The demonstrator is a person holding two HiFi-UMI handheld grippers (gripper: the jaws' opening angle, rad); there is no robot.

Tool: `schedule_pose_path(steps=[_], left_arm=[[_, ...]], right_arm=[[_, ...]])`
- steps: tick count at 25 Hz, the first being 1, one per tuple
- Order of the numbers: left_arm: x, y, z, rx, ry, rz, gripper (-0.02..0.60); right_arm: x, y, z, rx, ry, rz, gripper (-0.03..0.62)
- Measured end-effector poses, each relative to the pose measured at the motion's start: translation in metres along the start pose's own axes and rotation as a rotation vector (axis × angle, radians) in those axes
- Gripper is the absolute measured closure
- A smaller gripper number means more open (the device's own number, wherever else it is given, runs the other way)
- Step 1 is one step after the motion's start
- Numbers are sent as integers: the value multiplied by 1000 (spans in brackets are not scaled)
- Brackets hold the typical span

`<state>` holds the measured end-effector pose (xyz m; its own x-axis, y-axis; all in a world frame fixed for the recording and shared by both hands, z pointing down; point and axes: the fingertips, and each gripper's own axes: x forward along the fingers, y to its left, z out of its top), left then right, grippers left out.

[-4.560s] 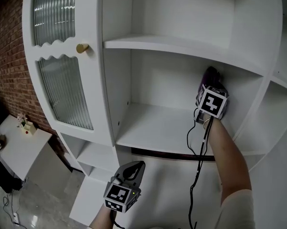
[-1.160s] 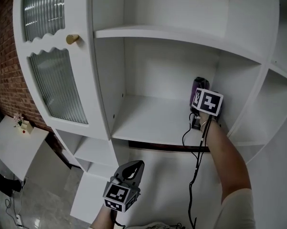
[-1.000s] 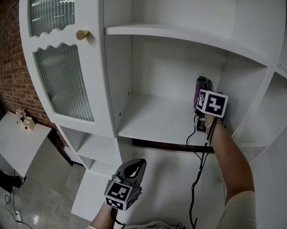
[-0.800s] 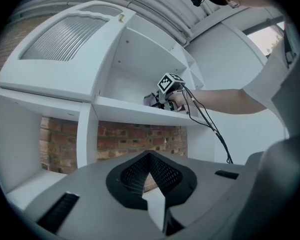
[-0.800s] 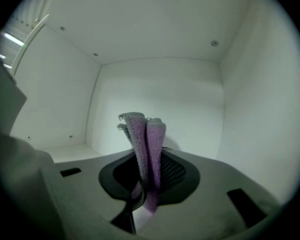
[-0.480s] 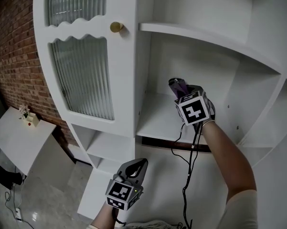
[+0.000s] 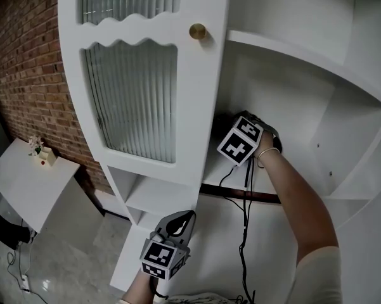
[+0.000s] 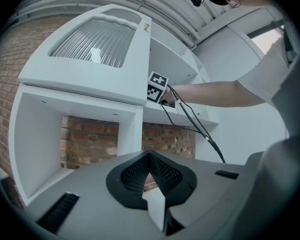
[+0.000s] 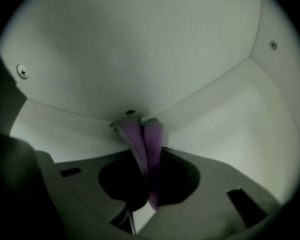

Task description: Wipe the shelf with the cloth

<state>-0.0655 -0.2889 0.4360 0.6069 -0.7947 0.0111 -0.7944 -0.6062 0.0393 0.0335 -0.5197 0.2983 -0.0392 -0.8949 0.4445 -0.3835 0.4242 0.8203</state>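
Deep within the middle compartment of the tall white wooden cabinet (image 7: 285, 94), the right gripper (image 9: 146, 156) had its jaws clamped on a folded purple terry cloth (image 9: 142, 134). The cloth's free end reached into the corner where the white panels met, at the left end of the flat white shelf board (image 7: 213, 175). Low before the cabinet front, the left gripper (image 7: 179, 223) hung with its jaws closed together and nothing between them, well apart from the cloth. Beside the compartment stood the ribbed-glass cabinet door (image 7: 133, 94) with its round brass knob (image 7: 197, 31).
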Motion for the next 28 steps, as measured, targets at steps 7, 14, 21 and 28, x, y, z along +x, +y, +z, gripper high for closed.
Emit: schedule_pose_path(steps=[7,14,21,28], left_arm=[[-6,11,-5,-13,10,10,568],[-5,0,-5,-1,11,-21,568],[-13,-20,-2,3,7,-43,568],[-24,-41,0,19,-16,-63,568]], right_arm=[[1,13,-1,-5,10,74,519],[-27,37,-2,-67,33,145,519],[-73,66,1,-127,36,199,519],[-121,95,1,-170,12,224,519]])
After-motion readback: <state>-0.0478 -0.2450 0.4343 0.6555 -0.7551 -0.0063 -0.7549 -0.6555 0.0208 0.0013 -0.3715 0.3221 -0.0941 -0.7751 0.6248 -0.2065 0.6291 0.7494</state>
